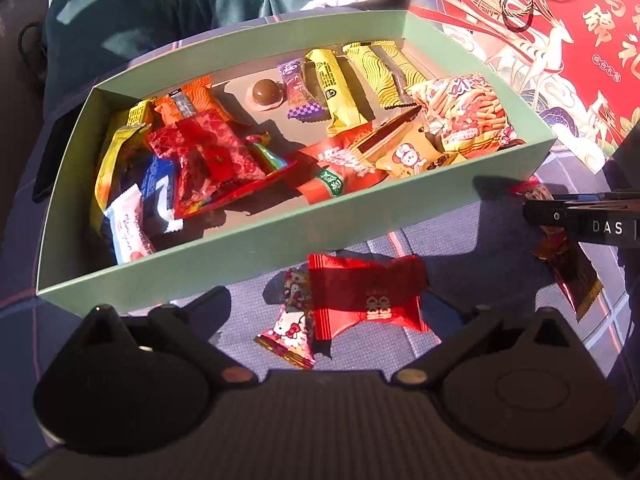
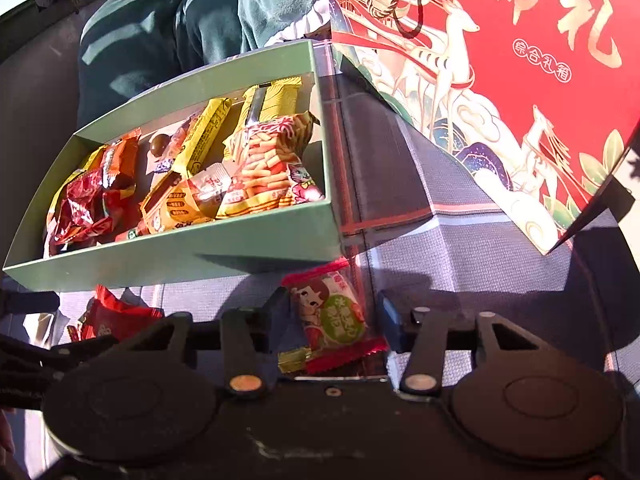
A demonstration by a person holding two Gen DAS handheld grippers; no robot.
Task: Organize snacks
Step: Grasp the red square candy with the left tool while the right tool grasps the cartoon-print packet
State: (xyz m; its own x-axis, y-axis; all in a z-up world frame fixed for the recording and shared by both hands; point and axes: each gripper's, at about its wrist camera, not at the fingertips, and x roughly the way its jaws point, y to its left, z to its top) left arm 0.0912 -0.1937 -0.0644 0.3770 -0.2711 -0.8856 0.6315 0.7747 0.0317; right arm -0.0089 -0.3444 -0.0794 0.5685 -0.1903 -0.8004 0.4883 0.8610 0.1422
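Note:
A pale green box [image 1: 280, 236] holds several wrapped snacks; it also shows in the right wrist view [image 2: 256, 240]. My left gripper [image 1: 340, 300] is open, its fingers on either side of a red candy packet [image 1: 368, 296] and a Hello Kitty packet [image 1: 294, 320] lying on the blue cloth. My right gripper [image 2: 334, 312] is open around a red packet with a cartoon girl [image 2: 332, 316], which lies between the fingers just in front of the box. In the left wrist view the right gripper [image 1: 580, 216] enters from the right over a dark red packet [image 1: 568, 268].
A large red gift box [image 2: 520, 80] with gold characters and deer stands at the right, also in the left wrist view [image 1: 540, 40]. A person in dark green clothes [image 2: 180, 32] sits behind the box. Another red packet [image 2: 116, 316] lies left of my right gripper.

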